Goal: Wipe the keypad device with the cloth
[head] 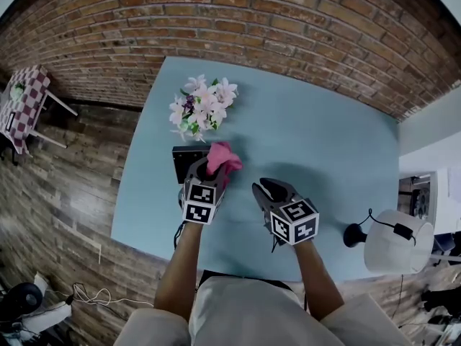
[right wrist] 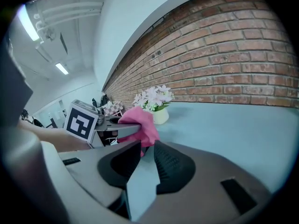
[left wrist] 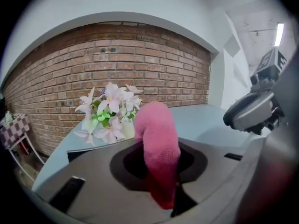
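Note:
My left gripper [head: 209, 166] is shut on a bunched pink cloth [head: 222, 157], which sticks up from between its jaws [left wrist: 159, 143] above the blue table [head: 324, 143]. The black keypad device [head: 181, 163] lies flat just beyond and under that gripper, mostly hidden by it; in the left gripper view only its dark near edge [left wrist: 74, 155] shows. To the right my right gripper [head: 268, 187] is held over bare table, open, with nothing between its ribbed pads [right wrist: 169, 164]. The right gripper view shows the cloth [right wrist: 139, 125] off to its left.
A pot of pale pink and white flowers [head: 202, 107] stands just behind the device. A white lamp [head: 396, 240] on a black base stands at the table's near right corner. A brick wall [head: 288, 20] runs behind the table. A checkered side table [head: 25, 103] is far left.

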The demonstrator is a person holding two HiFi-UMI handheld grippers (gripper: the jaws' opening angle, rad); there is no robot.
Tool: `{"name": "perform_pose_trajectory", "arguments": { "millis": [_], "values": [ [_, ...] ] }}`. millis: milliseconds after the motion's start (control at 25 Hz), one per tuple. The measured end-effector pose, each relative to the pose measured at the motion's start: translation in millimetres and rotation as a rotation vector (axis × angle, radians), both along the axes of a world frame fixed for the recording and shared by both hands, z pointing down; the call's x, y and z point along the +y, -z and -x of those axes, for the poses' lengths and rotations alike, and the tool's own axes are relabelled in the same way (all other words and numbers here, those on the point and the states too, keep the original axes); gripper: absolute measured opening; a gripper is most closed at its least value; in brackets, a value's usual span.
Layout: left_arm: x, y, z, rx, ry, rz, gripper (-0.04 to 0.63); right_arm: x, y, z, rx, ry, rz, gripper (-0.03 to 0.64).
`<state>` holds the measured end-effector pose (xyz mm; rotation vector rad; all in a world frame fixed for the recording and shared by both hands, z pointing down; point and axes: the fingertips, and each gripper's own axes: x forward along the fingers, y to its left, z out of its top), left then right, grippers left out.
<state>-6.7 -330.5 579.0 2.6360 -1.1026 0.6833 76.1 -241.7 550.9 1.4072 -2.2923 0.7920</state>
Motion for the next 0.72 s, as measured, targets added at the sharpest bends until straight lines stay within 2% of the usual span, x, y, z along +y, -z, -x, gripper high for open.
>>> {"name": "perform_pose_trajectory", "arguments": {
  "millis": [360, 520, 720],
  "values": [
    [32, -37, 4, -0.032, -0.015, 0.078, 0.129, 1, 0, -1, -0.004, 0.008, 0.002, 0.112],
    [49, -57, 10, -0.022, 0.015, 0.138, 0.127, 4, -2, -1, 0.003, 0.022, 0.01, 0.112],
    [60, -69, 11, -0.027, 0.032, 0.165, 0.127, 4, -1, -3, 0.009, 0.025, 0.006, 0.112]
  ]
}}
